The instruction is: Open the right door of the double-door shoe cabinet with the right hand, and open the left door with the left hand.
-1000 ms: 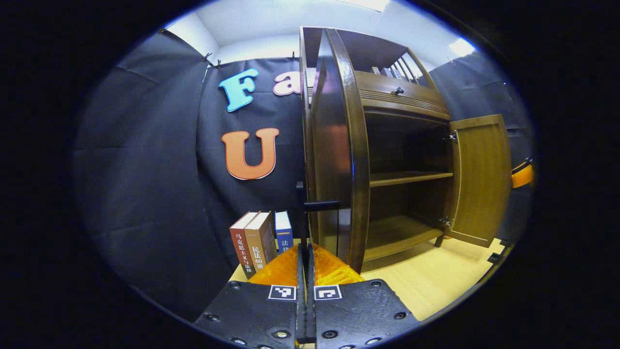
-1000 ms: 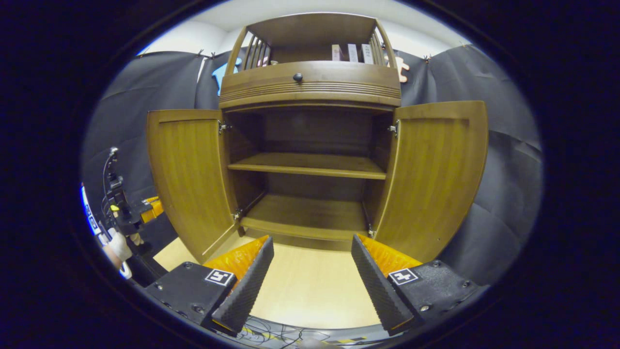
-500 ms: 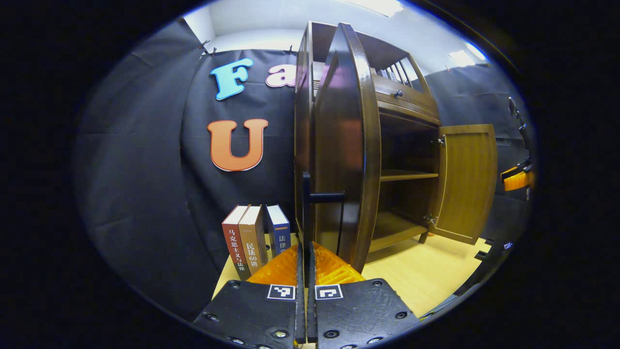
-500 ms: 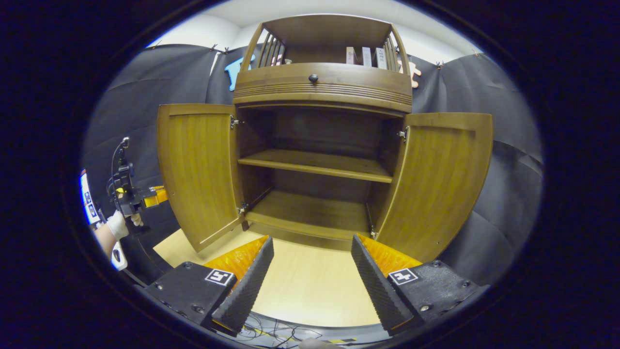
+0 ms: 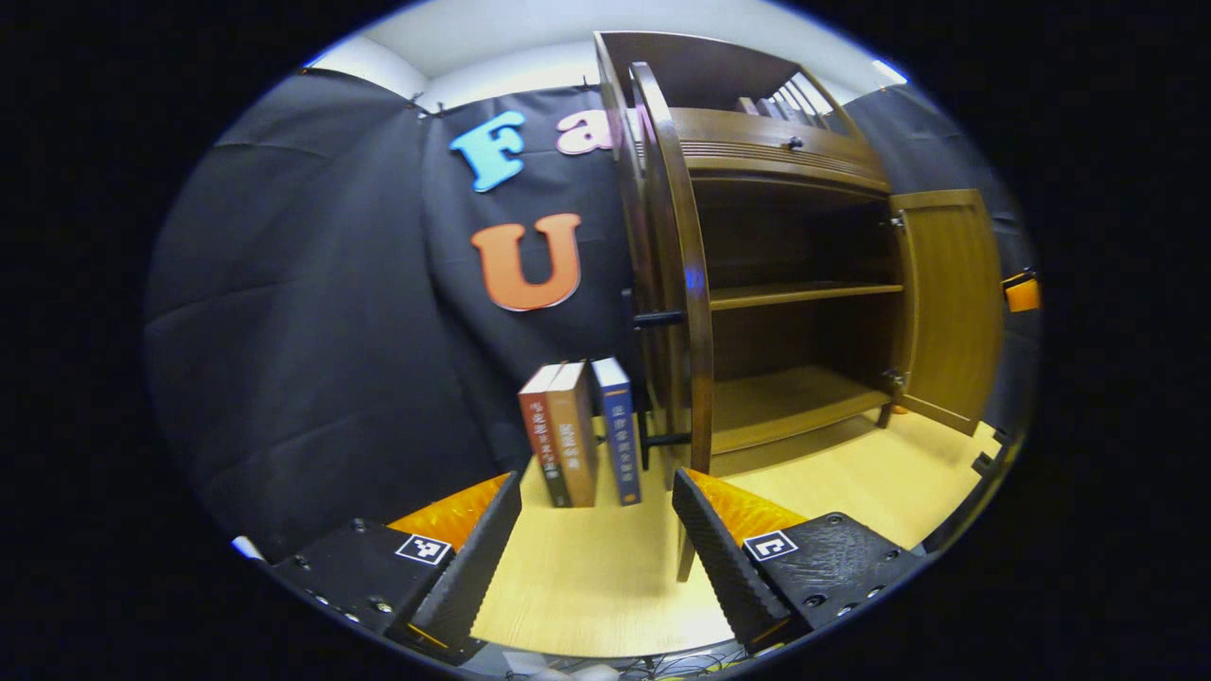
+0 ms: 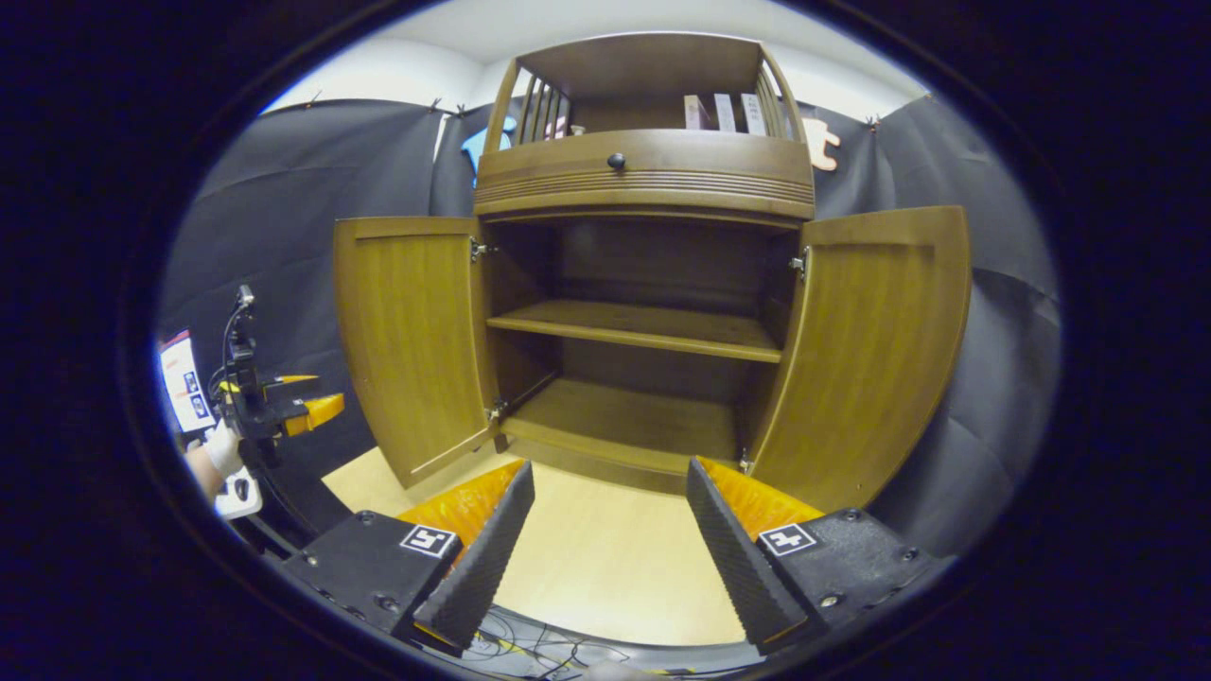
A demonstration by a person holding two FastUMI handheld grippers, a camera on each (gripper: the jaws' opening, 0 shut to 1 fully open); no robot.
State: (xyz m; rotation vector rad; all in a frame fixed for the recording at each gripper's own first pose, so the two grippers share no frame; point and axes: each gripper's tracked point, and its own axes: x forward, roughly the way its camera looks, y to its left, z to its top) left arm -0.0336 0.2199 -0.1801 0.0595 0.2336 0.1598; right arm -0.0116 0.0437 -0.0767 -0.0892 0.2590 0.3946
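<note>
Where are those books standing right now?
In the left gripper view, three books stand upright on the light floor, just left of the cabinet's open left door, against the black cloth wall.

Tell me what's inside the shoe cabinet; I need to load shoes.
Inside the shoe cabinet, with both doors open, the middle shelf and bottom shelf lie bare. The drawer above is closed, its contents hidden.

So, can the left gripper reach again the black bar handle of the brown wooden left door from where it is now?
Probably yes. The left gripper is open, and the black bar handle on the brown wooden left door stands just ahead of it, with only bare tabletop between; the three upright books stand slightly aside.
</note>
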